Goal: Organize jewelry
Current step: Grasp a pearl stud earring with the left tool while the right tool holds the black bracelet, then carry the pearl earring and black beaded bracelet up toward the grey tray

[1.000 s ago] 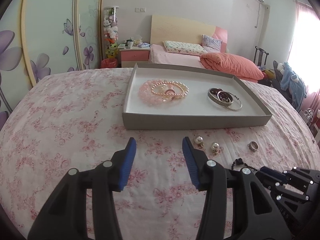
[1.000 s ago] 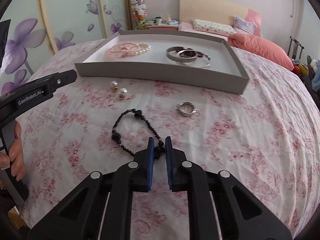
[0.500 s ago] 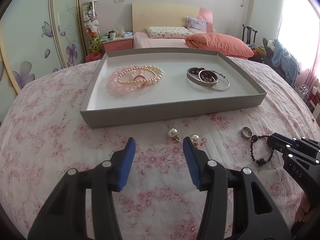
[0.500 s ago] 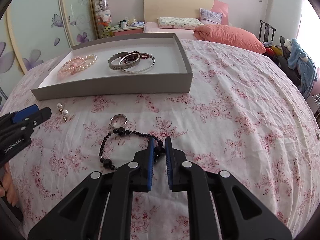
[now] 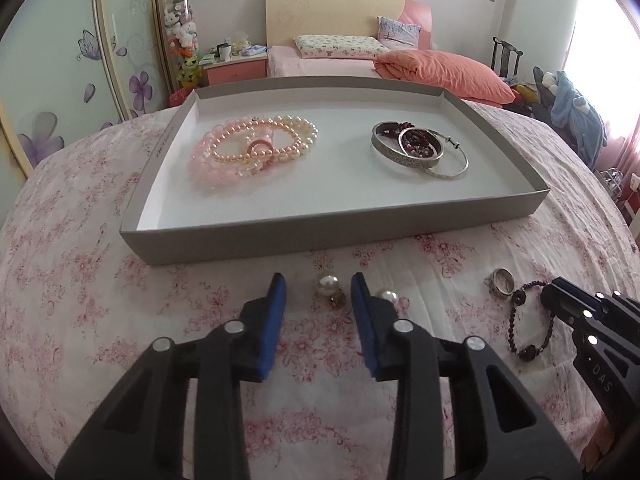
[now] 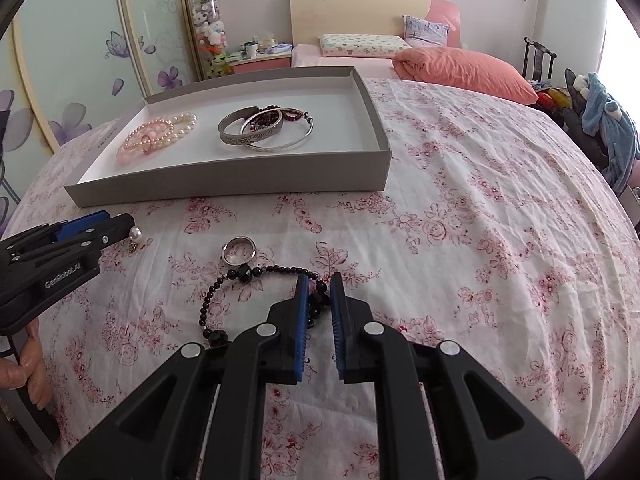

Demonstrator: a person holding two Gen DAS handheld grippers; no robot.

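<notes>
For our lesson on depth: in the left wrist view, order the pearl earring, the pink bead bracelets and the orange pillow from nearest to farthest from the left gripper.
1. Pearl earring: between the left gripper's jaws.
2. Pink bead bracelets: in the tray, left side.
3. Orange pillow: on the far bed, right.

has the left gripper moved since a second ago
Yes. The left gripper moved right along the grey cardboard tray, its jaws closing, now straddling a pearl earring.
</notes>
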